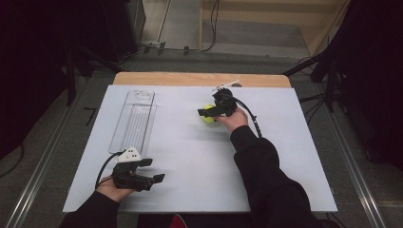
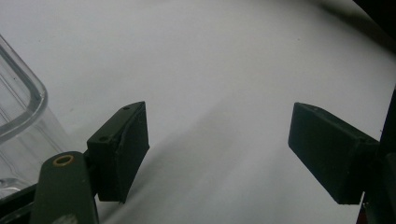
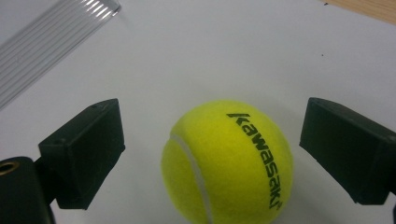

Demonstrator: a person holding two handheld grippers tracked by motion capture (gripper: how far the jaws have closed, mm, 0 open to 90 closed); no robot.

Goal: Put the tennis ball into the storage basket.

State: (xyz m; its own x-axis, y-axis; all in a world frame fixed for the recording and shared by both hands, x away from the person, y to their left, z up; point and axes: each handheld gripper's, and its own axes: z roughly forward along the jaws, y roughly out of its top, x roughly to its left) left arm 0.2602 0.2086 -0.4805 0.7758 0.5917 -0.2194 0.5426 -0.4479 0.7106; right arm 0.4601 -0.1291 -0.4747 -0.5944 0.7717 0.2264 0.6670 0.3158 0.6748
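Lower left of the high view: we keep the left gripper [image 1: 151, 170] low over the white board [image 1: 190, 156], near its front edge. Its jaws stand wide apart with nothing but bare board between them, as the left gripper view confirms. We judge it is parked here to stay out of the way, close to the near end of the clear plastic tray [image 1: 134, 121], whose rounded corner shows at the left edge of the left gripper view [image 2: 21, 107].

Centre of the high view, farther up: we reach the right gripper [image 1: 209, 113] out to the yellow tennis ball [image 1: 208, 117], which sits on the board to the right of the tray and well apart from it. In the right gripper view the ball [image 3: 227, 161] lies between the two black jaws, low in the frame, with white board showing on either side of it. So the jaws are spread and bracket the ball without pressing on it. We judge this straddle is the set-up for a squeeze across the ball's widest part.

The tray lies lengthwise and looks empty, a likely place for the ball.
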